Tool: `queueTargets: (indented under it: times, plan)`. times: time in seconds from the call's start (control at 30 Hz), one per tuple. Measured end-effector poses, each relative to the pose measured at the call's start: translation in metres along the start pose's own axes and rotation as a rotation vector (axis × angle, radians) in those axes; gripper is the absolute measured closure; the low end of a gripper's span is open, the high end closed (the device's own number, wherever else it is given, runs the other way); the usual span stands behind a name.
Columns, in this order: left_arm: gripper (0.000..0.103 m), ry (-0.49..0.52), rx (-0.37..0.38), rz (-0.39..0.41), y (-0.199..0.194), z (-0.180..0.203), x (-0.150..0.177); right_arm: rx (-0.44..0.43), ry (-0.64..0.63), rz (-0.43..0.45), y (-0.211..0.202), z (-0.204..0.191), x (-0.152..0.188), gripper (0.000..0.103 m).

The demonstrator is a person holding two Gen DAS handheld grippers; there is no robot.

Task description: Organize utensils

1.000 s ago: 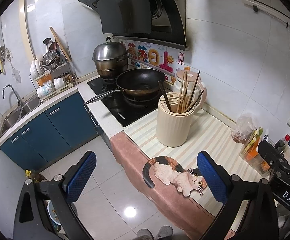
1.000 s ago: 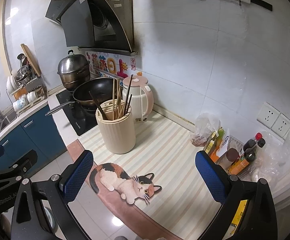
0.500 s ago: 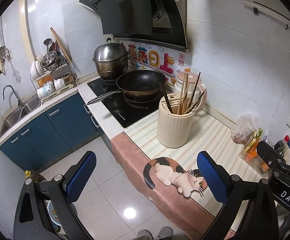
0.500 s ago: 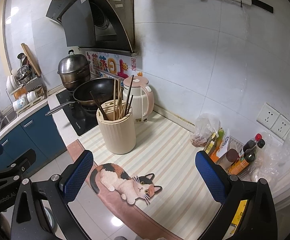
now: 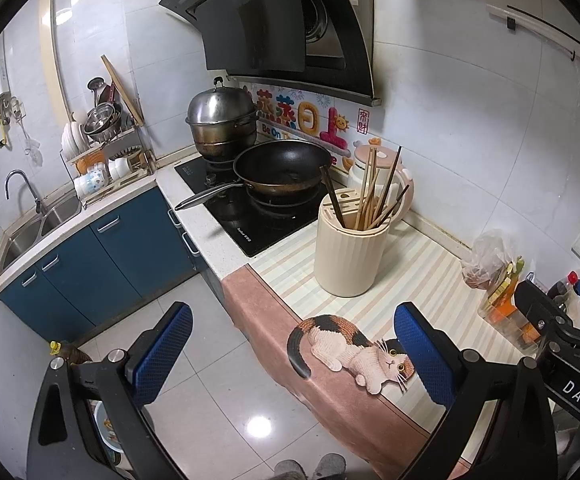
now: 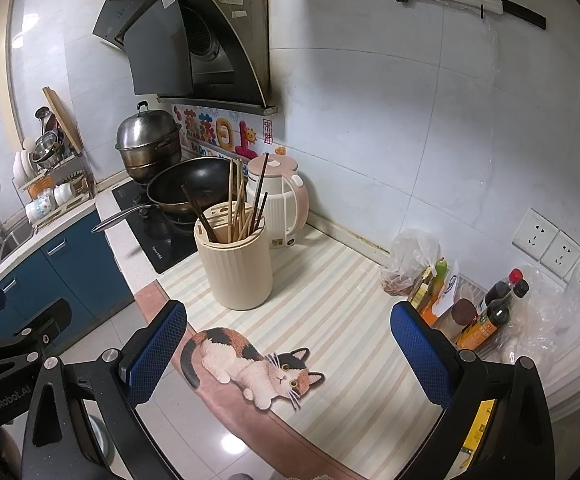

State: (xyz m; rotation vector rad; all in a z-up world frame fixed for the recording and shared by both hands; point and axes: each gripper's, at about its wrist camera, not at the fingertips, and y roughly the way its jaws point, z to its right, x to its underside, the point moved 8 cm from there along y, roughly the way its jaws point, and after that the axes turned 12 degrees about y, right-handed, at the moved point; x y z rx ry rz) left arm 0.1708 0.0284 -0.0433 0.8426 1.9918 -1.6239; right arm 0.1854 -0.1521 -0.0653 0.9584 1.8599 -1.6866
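A cream ribbed utensil holder (image 5: 349, 256) stands on the striped counter mat (image 5: 429, 280), with several wooden and dark chopsticks (image 5: 373, 196) upright in it. It also shows in the right wrist view (image 6: 234, 268) with its chopsticks (image 6: 242, 208). My left gripper (image 5: 293, 356) is open and empty, held above the counter's front edge, short of the holder. My right gripper (image 6: 290, 356) is open and empty, over the cat picture (image 6: 254, 364) on the mat, in front of the holder.
A black wok (image 5: 282, 168) and steel pot (image 5: 222, 120) sit on the stove left of the holder. A white-pink kettle (image 6: 282, 204) stands behind it. Sauce bottles (image 6: 489, 316) and a plastic bag (image 6: 409, 256) crowd the right. Sink (image 5: 22, 232) and dish rack (image 5: 102, 148) lie far left.
Both grippers have drifted very slightly; the scene shifts a little in both views. Nothing was taken hold of or let go.
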Motion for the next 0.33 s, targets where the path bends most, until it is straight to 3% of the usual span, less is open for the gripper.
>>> queueTargets:
  times: [0.33]
  plan:
    - [0.0, -0.002, 0.003, -0.003, -0.0001, 0.0009, -0.0002, -0.003, 0.0, 0.0, -0.0001, -0.0005, 0.0002, 0.0]
